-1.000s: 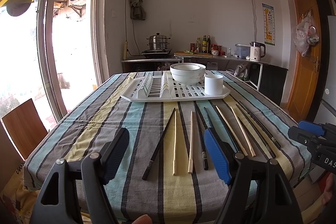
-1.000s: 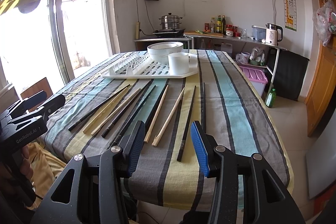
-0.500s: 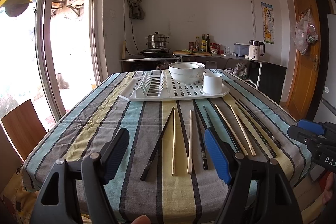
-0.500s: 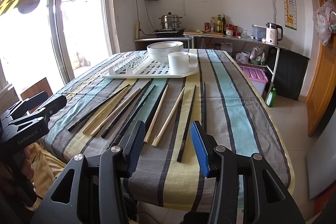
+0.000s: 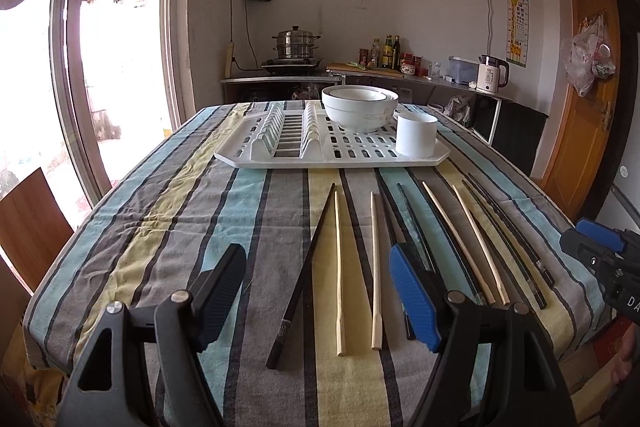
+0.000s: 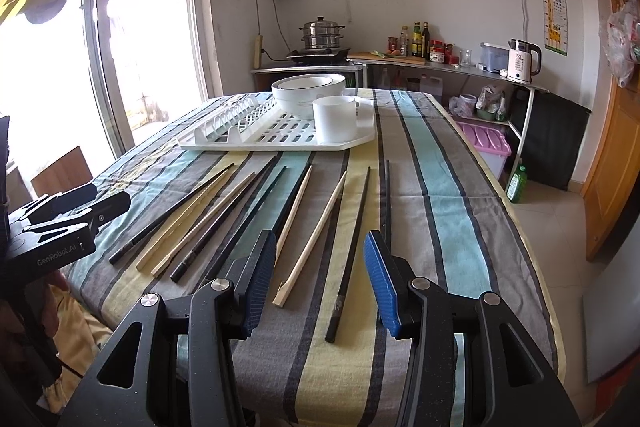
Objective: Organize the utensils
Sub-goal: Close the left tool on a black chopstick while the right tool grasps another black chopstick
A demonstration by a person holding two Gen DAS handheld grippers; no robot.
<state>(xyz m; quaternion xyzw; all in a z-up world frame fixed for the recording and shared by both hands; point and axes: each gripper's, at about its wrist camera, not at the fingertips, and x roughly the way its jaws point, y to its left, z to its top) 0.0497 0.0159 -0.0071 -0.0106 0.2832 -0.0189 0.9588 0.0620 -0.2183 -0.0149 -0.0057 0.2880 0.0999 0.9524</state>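
Thin black and pale wooden chopsticks (image 5: 340, 267) fanned along table's near edge, before white drainer tray (image 5: 332, 157): light, stiff, roll-prone; best pinched mid-shaft. Left tongs (image 5: 318, 291), right tongs (image 6: 320, 273) gaping wide, empty.

The left gripper (image 5: 318, 291) hangs level above the near edge of the table (image 5: 168, 227), its fingers spread wide with nothing between them. The right gripper (image 6: 320, 277) hangs over the same edge beside it, also spread wide and empty, pointing across the table.
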